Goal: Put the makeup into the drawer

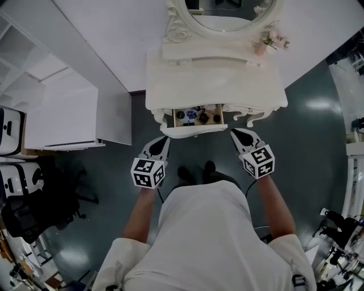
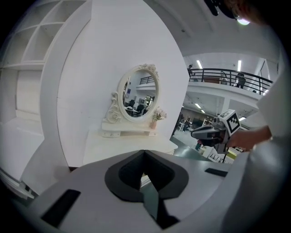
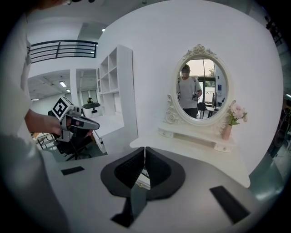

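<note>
The white vanity table [image 1: 216,79] has its drawer [image 1: 196,130] pulled out toward me. Several small makeup items [image 1: 196,116] lie inside it. My left gripper [image 1: 162,142] hovers just in front of the drawer's left corner, jaws shut and empty. My right gripper [image 1: 239,134] hangs off the drawer's right corner, also shut with nothing in it. In the left gripper view the closed jaws [image 2: 144,152] point at the table top [image 2: 122,145], with the right gripper [image 2: 213,132] beside. In the right gripper view the closed jaws [image 3: 145,150] face the mirror [image 3: 202,88].
An oval mirror [image 1: 227,14] and a small pink flower vase [image 1: 267,41] stand on the vanity. A white shelf unit [image 1: 62,113] is to the left, with a black chair [image 1: 34,204] nearer. My feet [image 1: 196,170] are below the drawer.
</note>
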The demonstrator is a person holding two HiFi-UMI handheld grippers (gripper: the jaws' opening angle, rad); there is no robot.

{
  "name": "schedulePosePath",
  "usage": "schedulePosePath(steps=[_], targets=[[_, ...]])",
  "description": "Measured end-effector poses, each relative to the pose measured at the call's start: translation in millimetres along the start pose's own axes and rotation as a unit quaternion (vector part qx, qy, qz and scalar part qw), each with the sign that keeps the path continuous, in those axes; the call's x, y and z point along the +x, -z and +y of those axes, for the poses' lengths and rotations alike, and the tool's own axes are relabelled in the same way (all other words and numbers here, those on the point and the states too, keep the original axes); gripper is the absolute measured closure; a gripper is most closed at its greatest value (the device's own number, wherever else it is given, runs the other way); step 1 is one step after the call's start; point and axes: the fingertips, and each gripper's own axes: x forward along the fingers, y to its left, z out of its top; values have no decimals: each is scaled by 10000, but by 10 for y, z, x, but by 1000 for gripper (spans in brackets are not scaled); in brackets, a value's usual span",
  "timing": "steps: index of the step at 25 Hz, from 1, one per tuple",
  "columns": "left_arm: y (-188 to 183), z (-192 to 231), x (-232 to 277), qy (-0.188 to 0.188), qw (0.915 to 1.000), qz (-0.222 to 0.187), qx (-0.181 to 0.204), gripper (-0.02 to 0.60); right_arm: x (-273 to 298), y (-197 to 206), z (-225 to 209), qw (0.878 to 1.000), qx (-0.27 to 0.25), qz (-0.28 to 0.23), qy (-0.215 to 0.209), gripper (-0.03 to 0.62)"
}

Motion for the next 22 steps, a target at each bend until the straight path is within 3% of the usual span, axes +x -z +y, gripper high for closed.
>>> schedulePosePath(steps=[10, 22], targets=[[-270, -275, -94, -321, 9981, -526, -66, 566, -230, -223, -320, 9991, 67, -418, -101, 563], [-711, -392, -214, -619, 9927, -1026, 113, 566, -487, -468, -474, 9958, -419, -794, -179, 563]])
